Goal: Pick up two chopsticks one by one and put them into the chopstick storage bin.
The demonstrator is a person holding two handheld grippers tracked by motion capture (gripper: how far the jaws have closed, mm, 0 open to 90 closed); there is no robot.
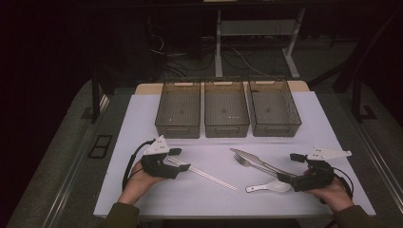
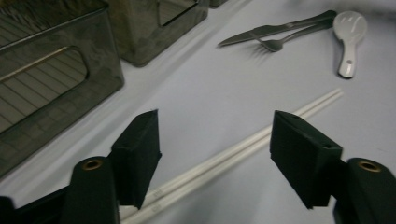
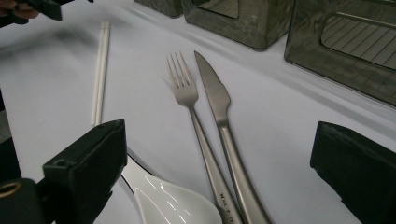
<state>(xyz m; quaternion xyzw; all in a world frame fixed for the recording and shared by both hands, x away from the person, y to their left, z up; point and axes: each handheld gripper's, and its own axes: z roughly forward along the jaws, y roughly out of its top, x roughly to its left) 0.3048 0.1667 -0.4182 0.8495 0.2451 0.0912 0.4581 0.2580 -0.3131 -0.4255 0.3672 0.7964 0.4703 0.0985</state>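
Left gripper (image 2: 215,154) gapes open over the chopsticks (image 2: 243,149), not pinching them. Right gripper (image 3: 224,182) stands wide astride fork (image 3: 187,98), knife (image 3: 215,98) and spoon (image 3: 173,200), right of the chopsticks.

In the right gripper view the bottom edge cuts off the handles of the fork (image 3: 187,93) and knife (image 3: 212,91), beside the white spoon (image 3: 173,203), whose handle hides behind a jaw. In the left gripper view the chopsticks (image 2: 243,147) run behind a jaw.
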